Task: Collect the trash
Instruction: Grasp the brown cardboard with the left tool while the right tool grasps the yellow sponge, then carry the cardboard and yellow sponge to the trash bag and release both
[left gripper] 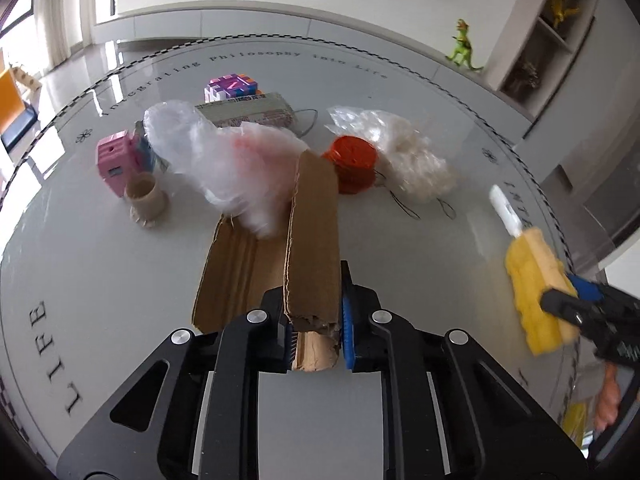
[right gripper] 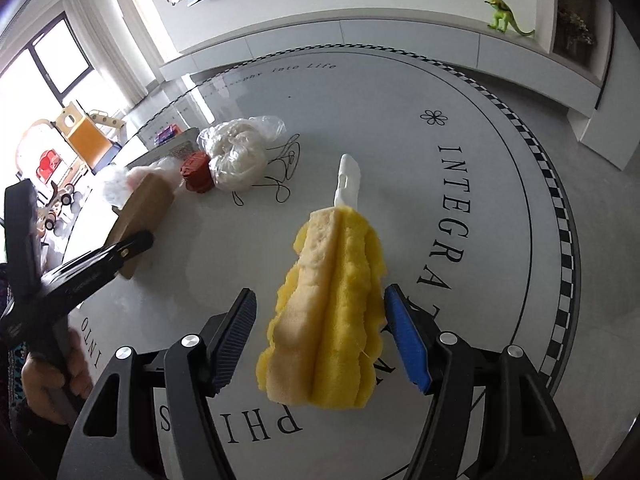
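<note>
My left gripper (left gripper: 314,308) is shut on the near end of a torn, folded brown cardboard piece (left gripper: 312,216), which slants away over the white round table (left gripper: 100,280). A crumpled clear plastic bag (left gripper: 224,160) rests against the cardboard's far end. My right gripper (right gripper: 320,296) stands open around a yellow sponge brush (right gripper: 332,304) with a white handle (right gripper: 348,180). The blue right pad is at the sponge's edge and the left pad stands clear of it. The left wrist view shows this sponge (left gripper: 532,280) at the right.
Behind the cardboard lie an orange-red round lid (left gripper: 354,164), a white stuffed plastic bag (left gripper: 408,160), black thread (left gripper: 408,208), a cardboard tube (left gripper: 146,200), a pink toy house (left gripper: 118,160), a purple puzzle cube (left gripper: 232,86) and a paper-wrapped block (left gripper: 256,114). A green dinosaur (left gripper: 464,46) stands on the ledge.
</note>
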Action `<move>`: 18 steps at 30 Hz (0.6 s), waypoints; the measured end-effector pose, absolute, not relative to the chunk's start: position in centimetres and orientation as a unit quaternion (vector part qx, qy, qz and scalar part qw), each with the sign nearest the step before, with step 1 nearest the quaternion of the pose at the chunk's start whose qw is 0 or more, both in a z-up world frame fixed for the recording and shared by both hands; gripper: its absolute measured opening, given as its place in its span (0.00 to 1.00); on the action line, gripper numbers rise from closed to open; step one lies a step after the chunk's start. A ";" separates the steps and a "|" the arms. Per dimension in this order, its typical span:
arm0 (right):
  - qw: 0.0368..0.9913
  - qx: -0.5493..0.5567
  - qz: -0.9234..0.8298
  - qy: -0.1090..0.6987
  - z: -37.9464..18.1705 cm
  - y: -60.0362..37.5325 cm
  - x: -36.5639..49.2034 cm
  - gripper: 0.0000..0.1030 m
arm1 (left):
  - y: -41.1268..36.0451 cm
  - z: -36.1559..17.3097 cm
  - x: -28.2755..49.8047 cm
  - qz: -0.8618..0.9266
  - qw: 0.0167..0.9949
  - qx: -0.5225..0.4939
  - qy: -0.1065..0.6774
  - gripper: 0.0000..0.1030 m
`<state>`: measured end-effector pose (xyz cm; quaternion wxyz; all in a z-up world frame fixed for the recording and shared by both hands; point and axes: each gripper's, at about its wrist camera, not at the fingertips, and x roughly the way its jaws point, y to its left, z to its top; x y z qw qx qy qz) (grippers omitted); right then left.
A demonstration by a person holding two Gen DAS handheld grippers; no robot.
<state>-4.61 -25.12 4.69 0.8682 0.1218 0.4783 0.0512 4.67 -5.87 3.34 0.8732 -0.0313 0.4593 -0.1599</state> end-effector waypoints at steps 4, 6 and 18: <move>0.867 0.110 0.049 0.483 4.4 -24.8 -5.2 0.55 | -4.9 4.2 1.6 -0.174 0.874 -0.033 0.452 0.16; 0.872 0.103 0.048 0.477 4.6 -24.6 -5.8 0.50 | -4.1 4.7 0.1 -0.178 0.876 -0.039 0.447 0.15; 0.874 0.104 0.092 0.466 7.0 -20.8 -8.9 0.46 | -0.6 5.2 -6.2 -0.166 0.888 -0.072 0.423 0.15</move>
